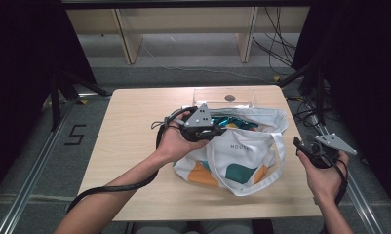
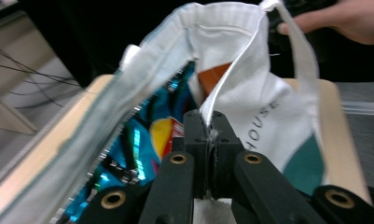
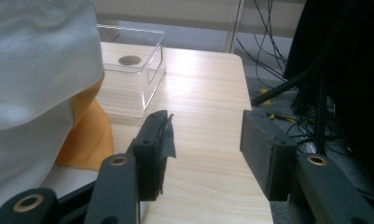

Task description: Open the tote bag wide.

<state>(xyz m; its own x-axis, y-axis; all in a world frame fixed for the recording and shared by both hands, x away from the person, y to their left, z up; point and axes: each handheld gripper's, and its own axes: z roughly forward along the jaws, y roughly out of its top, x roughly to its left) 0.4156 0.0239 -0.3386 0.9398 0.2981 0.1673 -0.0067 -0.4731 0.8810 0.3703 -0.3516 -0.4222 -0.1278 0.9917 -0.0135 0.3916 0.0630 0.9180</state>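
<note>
Tote bag (image 1: 242, 151): white cloth with teal and orange patches, lying at the centre-right of the table (image 1: 129, 146), mouth toward the far side. Shiny blue packets (image 1: 227, 122) show inside the mouth.
Left gripper (image 1: 221, 130): at the bag's left rim, jaws pressed together, pinching the white hem.
Right gripper (image 1: 300, 145): at the table's right edge, just beside the bag, jaws spread with nothing between them.
Clear plastic box (image 1: 224, 97): far edge, behind the bag.
</note>
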